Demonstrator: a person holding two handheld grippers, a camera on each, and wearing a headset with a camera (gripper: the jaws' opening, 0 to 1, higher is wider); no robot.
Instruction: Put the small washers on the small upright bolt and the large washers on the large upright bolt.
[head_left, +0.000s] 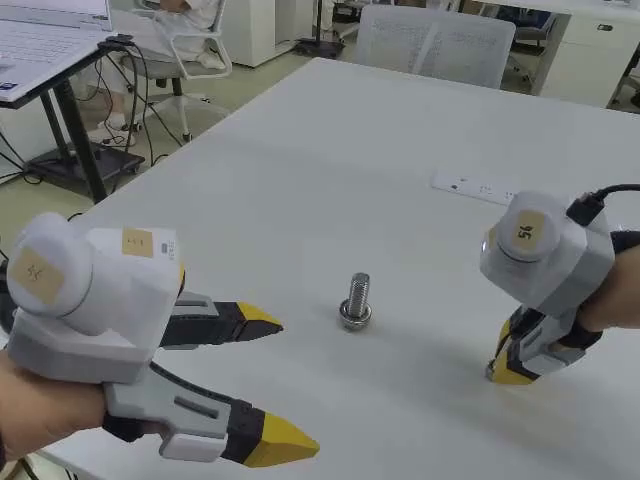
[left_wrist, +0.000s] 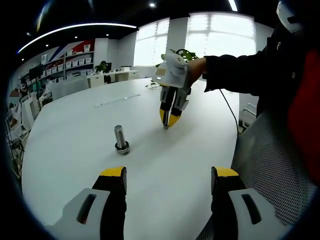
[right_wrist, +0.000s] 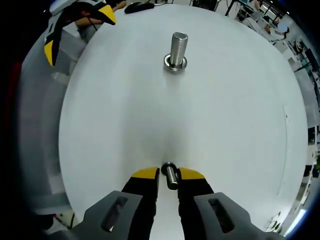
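Here, on a white surface (head_left: 400, 200), a large upright silver steel bolt (head_left: 357, 298) stands between the left gripper (head_left: 278, 380), its fingers spread wide, and the right gripper (head_left: 510, 372), whose fingers pinch a small silver bolt (right_wrist: 171, 176) low over the surface.

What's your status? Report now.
Left gripper open, hovering. Right gripper shut on small bolt, low at table. Large bolt upright, washer at base.

The left gripper (head_left: 285, 380) lies near level, jaws spread wide apart. The right gripper (head_left: 507, 373) points steeply down, jaws pinched on a small bolt (right_wrist: 171, 177)
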